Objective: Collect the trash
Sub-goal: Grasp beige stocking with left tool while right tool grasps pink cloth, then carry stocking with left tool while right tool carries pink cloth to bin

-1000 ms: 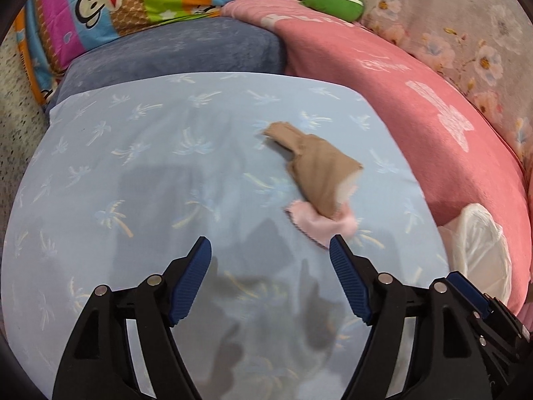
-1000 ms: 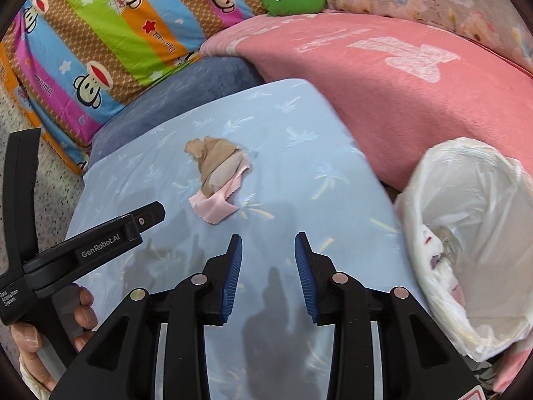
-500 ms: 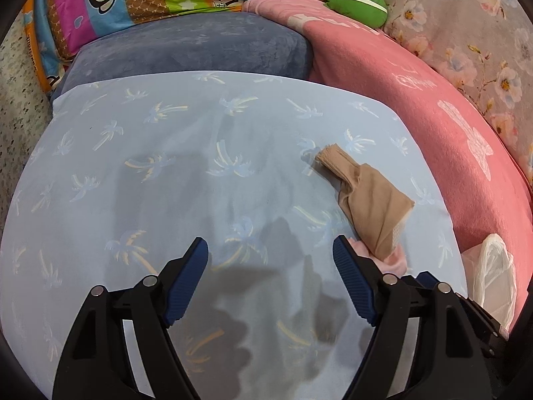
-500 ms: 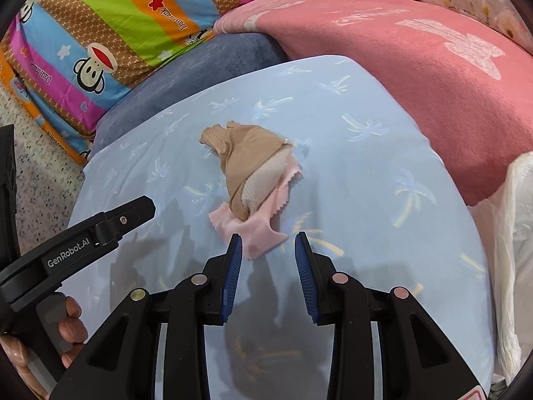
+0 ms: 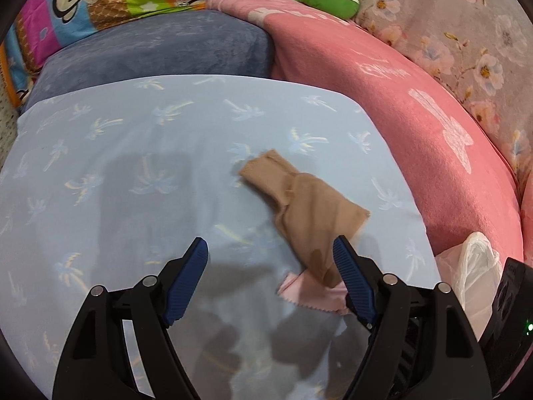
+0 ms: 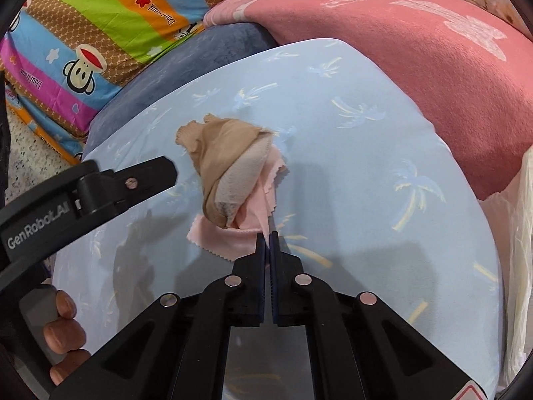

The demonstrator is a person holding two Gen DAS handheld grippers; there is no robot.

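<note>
A tan stocking (image 5: 309, 213) with a whitish wad inside lies on a pink cloth (image 5: 309, 293) atop the light blue palm-print pillow (image 5: 133, 166). My left gripper (image 5: 269, 253) hangs open just above the pillow, and its right finger sits against the stocking's near end. In the right wrist view the stocking (image 6: 220, 153) covers the pink cloth (image 6: 226, 236). My right gripper (image 6: 266, 238) is shut, with the cloth's near edge pinched between its tips. The left gripper's black finger (image 6: 133, 180) reaches in from the left, held by a hand.
A white plastic bag (image 5: 473, 266) stands open at the pillow's right edge, also in the right wrist view as the bag (image 6: 519, 233). A pink blanket (image 5: 416, 133), a grey-blue cushion (image 5: 166, 50) and striped monkey-print bedding (image 6: 100, 33) surround the pillow.
The right gripper came down to the pink cloth and its jaws closed on the cloth's edge. The left gripper shifted toward the pile, still open.
</note>
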